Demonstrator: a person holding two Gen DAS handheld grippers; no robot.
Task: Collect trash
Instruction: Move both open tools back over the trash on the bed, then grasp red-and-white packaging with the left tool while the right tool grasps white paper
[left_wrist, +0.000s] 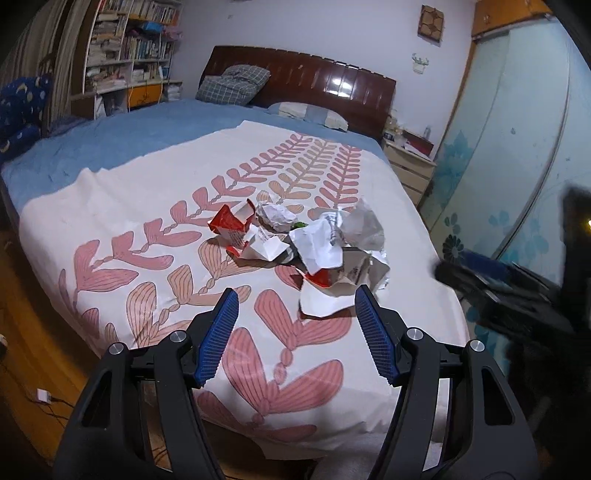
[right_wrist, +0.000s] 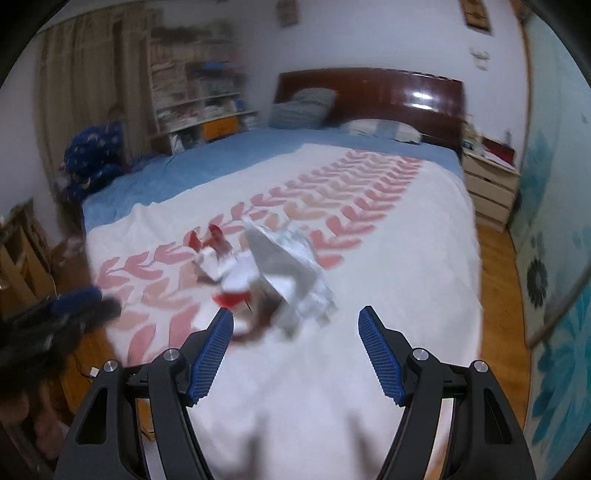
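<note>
A heap of trash (left_wrist: 314, 243) lies on the white leaf-patterned bedspread (left_wrist: 147, 206): crumpled white paper, silver foil and a torn red and white carton (left_wrist: 231, 225). My left gripper (left_wrist: 297, 299) is open and empty, just short of the heap's near edge. In the right wrist view the same heap (right_wrist: 269, 273) is blurred by motion. My right gripper (right_wrist: 295, 317) is open and empty, just in front of the heap. The left gripper shows blurred at the left edge (right_wrist: 70, 302), and the right gripper shows blurred at the right edge (left_wrist: 491, 277).
The bed has a blue sheet (left_wrist: 129, 129), pillows (left_wrist: 232, 85) and a dark wooden headboard (left_wrist: 325, 77). A bookshelf (left_wrist: 125, 48) stands at the back left. A pale bedside drawer unit (left_wrist: 410, 166) and a floral sliding wardrobe door (left_wrist: 517, 155) are on the right. Wooden floor (right_wrist: 498, 258) surrounds the bed.
</note>
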